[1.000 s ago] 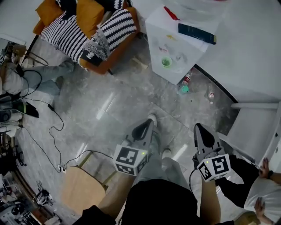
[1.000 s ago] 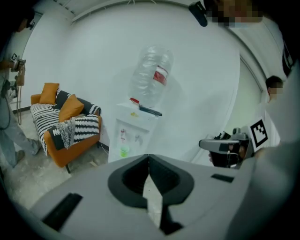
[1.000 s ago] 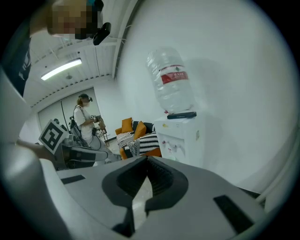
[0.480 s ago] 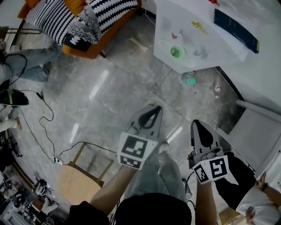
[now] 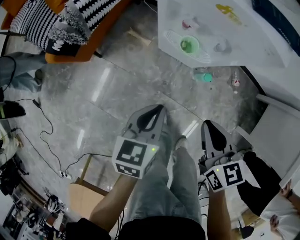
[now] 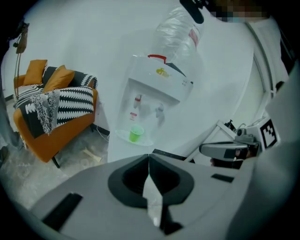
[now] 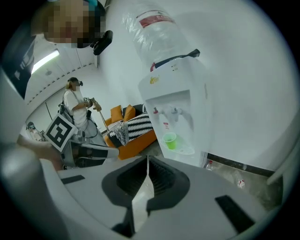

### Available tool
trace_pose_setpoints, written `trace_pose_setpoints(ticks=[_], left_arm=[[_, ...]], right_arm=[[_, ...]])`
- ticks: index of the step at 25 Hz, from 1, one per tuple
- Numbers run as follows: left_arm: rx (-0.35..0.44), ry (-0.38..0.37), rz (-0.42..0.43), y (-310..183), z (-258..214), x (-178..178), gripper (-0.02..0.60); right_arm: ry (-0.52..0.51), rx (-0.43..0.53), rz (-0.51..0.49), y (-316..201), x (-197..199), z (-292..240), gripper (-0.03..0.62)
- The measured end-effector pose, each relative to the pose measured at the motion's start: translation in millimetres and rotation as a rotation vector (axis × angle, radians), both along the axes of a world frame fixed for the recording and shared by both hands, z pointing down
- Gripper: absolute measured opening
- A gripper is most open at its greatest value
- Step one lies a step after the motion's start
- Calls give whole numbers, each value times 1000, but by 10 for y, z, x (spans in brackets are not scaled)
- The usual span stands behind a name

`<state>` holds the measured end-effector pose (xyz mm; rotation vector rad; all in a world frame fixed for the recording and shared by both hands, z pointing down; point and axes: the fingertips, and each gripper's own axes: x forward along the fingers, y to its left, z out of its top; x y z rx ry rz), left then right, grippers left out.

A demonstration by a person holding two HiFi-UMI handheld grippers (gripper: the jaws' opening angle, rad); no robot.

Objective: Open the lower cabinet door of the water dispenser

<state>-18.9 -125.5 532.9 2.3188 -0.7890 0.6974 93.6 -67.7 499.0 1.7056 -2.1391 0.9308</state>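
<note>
Water dispenser [image 5: 220, 33] stands ahead by the white wall, green cup [image 5: 188, 45] on its drip tray. Well short of it, left gripper [image 5: 161, 108] clenched, empty; right gripper [image 5: 209, 123] clenched, empty, above the grey floor [image 5: 117, 89].

A: Seeing white on the dispenser [image 5: 220, 28], green on the cup [image 5: 188, 45], a yellow mark [image 5: 229, 8] on its front, dark blue on the book [image 5: 281, 16].

B: Noting grey, veined with paler streaks, across the floor [image 5: 117, 84]; teal on the bottle [image 5: 202, 76].

A: Spotting orange on the sofa [image 5: 75, 52] and cushions [image 6: 56, 77], black-and-white stripes on the throw [image 5: 30, 22].

B: Reading pale grey on the left gripper [image 5: 161, 108] and right gripper [image 5: 209, 123], black-and-white squares on each cube [image 5: 132, 157].

A: Also catching grey trousers [image 5: 159, 187], a tan stool [image 5: 86, 201], a red label [image 7: 152, 21] on the clear jug [image 7: 157, 40].
</note>
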Motion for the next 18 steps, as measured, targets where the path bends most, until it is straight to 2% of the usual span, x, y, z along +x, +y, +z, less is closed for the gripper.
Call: trace_pose_setpoints(ticks=[6,12,18], left_arm=[[-28,20,5,79,176,71,11],[-39,40,-4,160,253,223,11],[-28,24,11,140,311,230,11]], right_arm=[[7,-3,17,51,-28,147,11],[-31,5,24,97,-66,303,11],[-52,15,24,38,-69,522,11]])
